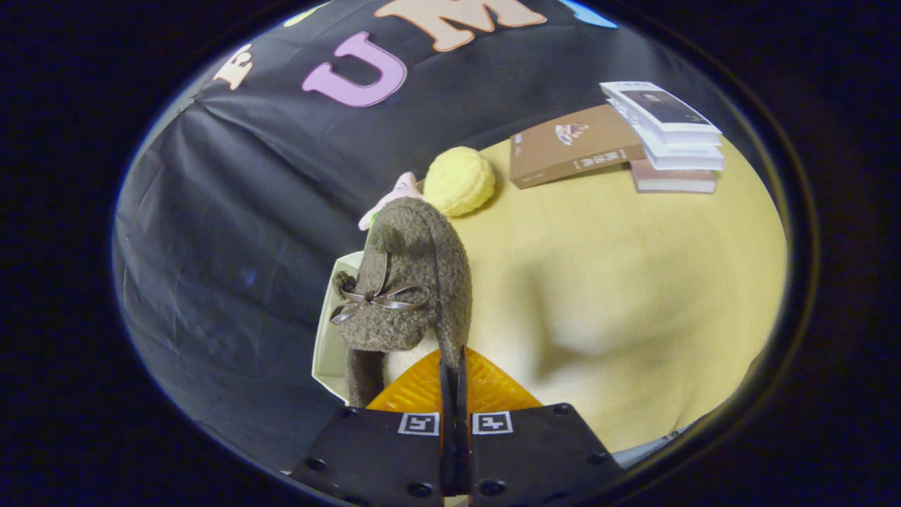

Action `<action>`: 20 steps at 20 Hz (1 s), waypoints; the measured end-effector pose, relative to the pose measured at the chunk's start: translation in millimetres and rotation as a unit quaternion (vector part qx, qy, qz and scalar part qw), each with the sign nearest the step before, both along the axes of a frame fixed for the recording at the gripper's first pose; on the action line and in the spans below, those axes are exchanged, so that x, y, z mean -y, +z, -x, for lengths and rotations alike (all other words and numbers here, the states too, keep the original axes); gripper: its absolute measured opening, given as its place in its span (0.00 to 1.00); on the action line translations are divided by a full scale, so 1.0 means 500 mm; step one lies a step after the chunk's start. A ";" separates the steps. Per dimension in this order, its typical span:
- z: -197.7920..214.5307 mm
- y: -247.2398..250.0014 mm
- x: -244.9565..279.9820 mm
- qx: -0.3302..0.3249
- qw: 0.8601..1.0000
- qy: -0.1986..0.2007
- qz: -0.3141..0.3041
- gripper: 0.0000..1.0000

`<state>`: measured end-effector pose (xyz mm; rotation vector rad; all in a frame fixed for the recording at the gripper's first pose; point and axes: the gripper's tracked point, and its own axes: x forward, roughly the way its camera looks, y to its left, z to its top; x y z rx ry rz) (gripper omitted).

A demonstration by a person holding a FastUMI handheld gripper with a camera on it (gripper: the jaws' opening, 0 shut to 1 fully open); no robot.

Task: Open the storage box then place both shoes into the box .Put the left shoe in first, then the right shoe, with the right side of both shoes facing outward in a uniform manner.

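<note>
The gripper (454, 370) has its 2 fingers closed almost together on the rim of a fuzzy brown shoe (408, 282), held above the white storage box (329, 352). This looks like the placing step; next, lower the shoe into the box.

Staged recording booth, not a lived-in room. Evidence: black cloth wall (232, 211) draped directly behind a plain yellow table (633, 296). Household props set out on it: a stack of books (669, 137), a brown book (574, 144), a yellow ball (459, 181), a small pink toy (394, 196)
</note>
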<state>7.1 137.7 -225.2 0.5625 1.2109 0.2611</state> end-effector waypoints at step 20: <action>-0.020 -0.082 -0.287 -0.004 0.998 0.012 0.065 0.03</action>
